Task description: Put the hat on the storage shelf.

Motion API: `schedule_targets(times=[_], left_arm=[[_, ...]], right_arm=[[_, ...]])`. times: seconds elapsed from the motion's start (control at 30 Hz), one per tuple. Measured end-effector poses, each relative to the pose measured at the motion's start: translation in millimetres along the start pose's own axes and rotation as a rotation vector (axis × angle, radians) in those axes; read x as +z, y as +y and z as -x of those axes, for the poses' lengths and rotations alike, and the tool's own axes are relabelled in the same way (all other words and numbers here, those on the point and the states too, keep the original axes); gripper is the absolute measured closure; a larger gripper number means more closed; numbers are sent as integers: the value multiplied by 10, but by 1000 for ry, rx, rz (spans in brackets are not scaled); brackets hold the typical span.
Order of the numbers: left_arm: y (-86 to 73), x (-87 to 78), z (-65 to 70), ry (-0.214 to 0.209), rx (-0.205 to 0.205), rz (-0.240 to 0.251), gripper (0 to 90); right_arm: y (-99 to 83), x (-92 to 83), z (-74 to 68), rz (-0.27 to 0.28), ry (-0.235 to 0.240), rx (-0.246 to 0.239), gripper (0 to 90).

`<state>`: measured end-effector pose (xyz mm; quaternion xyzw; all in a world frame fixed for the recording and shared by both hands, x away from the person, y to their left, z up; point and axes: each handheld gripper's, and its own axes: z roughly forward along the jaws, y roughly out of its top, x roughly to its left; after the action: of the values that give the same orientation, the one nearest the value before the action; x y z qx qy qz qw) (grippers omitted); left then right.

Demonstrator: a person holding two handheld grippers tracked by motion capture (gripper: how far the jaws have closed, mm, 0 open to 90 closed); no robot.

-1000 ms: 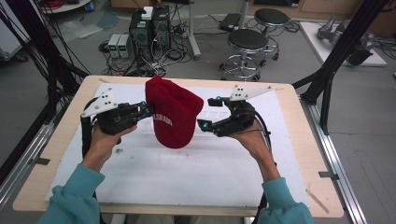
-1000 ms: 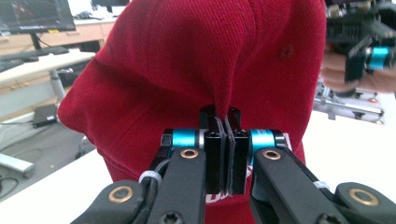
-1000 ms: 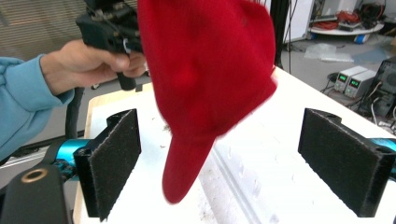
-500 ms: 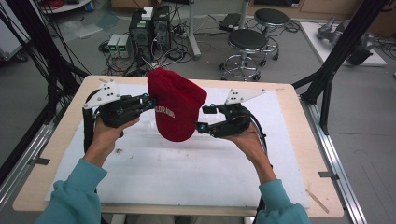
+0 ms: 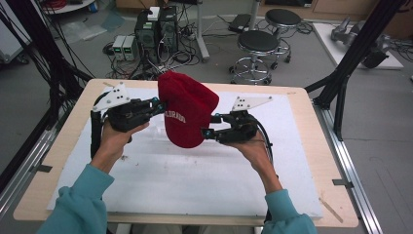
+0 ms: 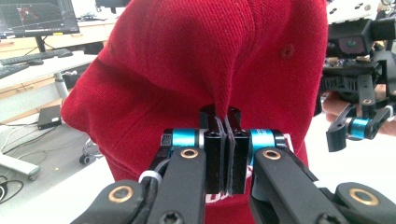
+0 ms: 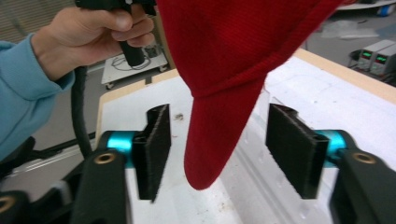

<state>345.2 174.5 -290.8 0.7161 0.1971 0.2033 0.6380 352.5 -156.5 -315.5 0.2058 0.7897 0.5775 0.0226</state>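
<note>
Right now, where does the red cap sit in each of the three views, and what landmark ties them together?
High view: red cap hangs mid-frame above the table, between both grippers.
Left gripper view: the cap covers the upper centre, its fabric pinched in the shut left gripper.
Right gripper view: the brim hangs between the open pads of the right gripper.
Shared landmark: the white mat.

The table (image 5: 311,161) is seen from above and behind the person by the high view, looking forward and down, while the red cap (image 5: 187,109) is seen very near by both gripper views, facing each other across it, and is shared by all three.
</note>
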Motion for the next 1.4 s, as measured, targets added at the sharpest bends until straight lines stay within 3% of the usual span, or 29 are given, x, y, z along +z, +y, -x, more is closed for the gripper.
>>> schedule_targets(times=[0.2,0.37,0.67,1.1,1.2,1.4], left_arm=[[-6,20,6,-4,-3,0,881],[-3,20,8,-2,-1,8,880],[-14,16,-13,2,-8,5,880],[-41,21,-17,-3,-4,3,854],[-49,16,-23,7,-12,1,799],[-67,4,-54,37,-42,-14,486]], right_arm=[[-8,14,-13,-10,24,-22,701],[-10,17,-16,-1,58,-33,806],[-4,42,-38,2,117,-29,850],[4,30,-64,-5,123,-62,855],[4,22,-65,-7,123,-66,856],[4,20,-66,-12,94,-73,858]])
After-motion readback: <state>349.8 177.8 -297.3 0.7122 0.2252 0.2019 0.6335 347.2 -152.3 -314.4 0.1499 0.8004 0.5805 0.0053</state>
